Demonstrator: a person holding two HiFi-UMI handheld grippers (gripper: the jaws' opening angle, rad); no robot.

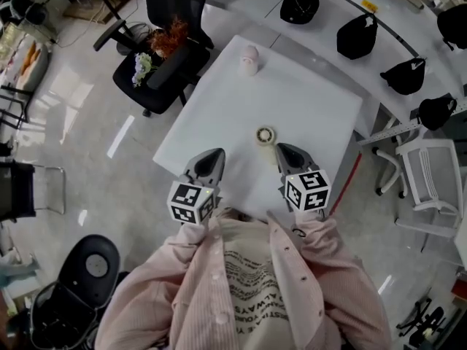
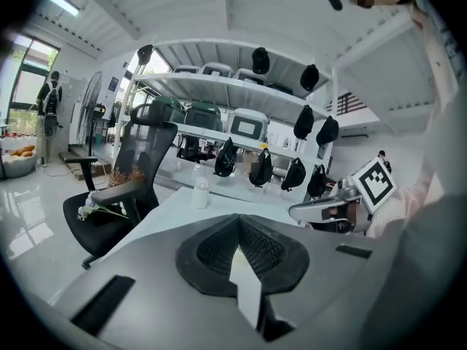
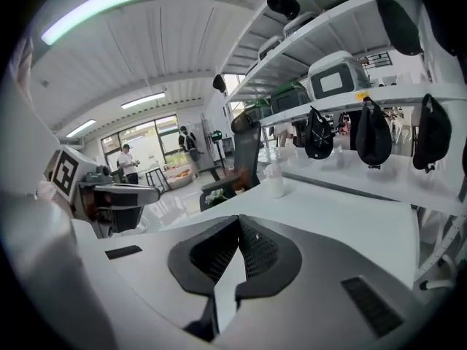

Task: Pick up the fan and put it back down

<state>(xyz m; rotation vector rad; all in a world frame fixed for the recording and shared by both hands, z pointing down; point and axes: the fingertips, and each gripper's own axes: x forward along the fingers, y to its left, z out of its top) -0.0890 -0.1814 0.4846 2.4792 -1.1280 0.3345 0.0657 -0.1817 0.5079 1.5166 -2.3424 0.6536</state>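
Observation:
A small pale pink-and-white fan (image 1: 248, 59) stands upright at the far end of the white table (image 1: 219, 115); it shows as a small white shape (image 2: 200, 193) in the left gripper view and again (image 3: 275, 184) in the right gripper view. A small round ring-shaped object (image 1: 265, 135) lies on the table just beyond my right gripper (image 1: 281, 149). My left gripper (image 1: 214, 154) hovers beside it over the table's near edge. Both grippers are raised above the table and hold nothing. The left jaws (image 2: 237, 221) and the right jaws (image 3: 238, 221) are shut, pads touching.
A black office chair (image 1: 157, 57) with flowers on its seat stands at the table's far left corner. A long white shelf (image 1: 408, 104) hung with black caps runs along the right. A white chair (image 1: 430, 173) stands on the right. Black gear (image 1: 91, 268) lies on the floor at lower left.

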